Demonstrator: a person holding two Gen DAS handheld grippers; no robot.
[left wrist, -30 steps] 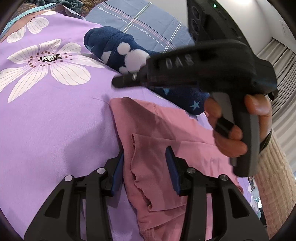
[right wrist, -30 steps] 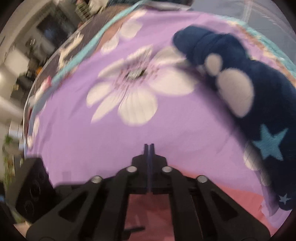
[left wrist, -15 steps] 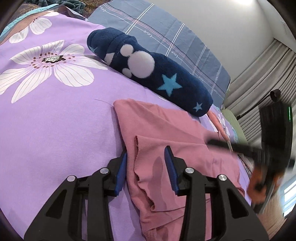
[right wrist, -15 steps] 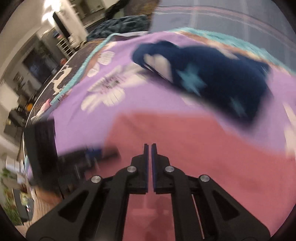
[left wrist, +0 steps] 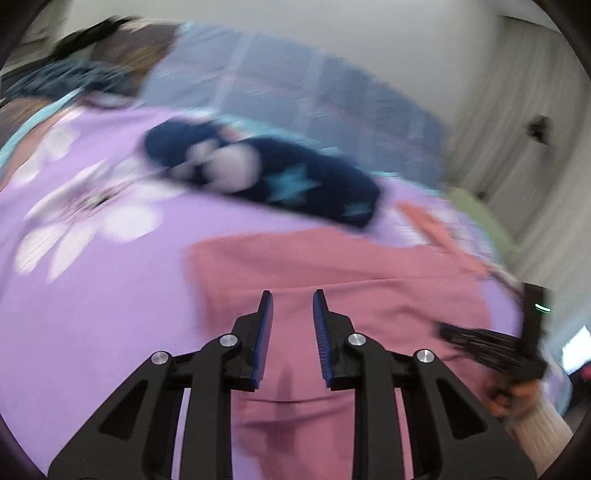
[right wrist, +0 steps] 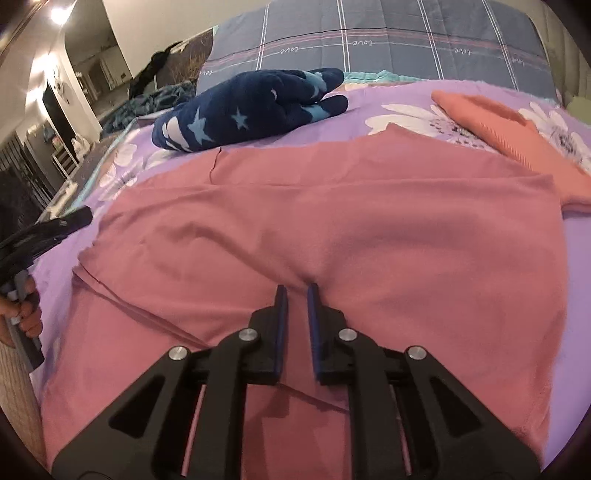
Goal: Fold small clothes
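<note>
A: Grippers over pink cloth, mid-fold. Right gripper (right wrist: 294, 290) w/ jaws parting, a narrow gap between the blue pads; tips sit at a small pucker in the cloth (right wrist: 332, 236), nothing pinched that I can see.

B: And the left?

A: Left gripper (left wrist: 291, 295) jaws closing but apart, pads above the cloth's near edge, no fabric between them as far as the blur lets on. Left-wrist view is smeared, so contact can't be called.

B: Why there?

A: My read: each tool works one side of the garment, so both ends of a fold line can be handled together. Cloth lies spread flat on the purple floral bedspread (right wrist: 369, 103), one layer doubled at the left edge.

B: Anything in the way?

A: Navy star-print plush (right wrist: 251, 110) just past the cloth's far edge, apart from it. Orange garment (right wrist: 498, 125) at far right, touching or overlapping the pink corner; could snag a fold that way. Plaid pillow (right wrist: 406, 33) behind, well clear. Person's hand (right wrist: 22, 314) on the left tool's handle.
</note>
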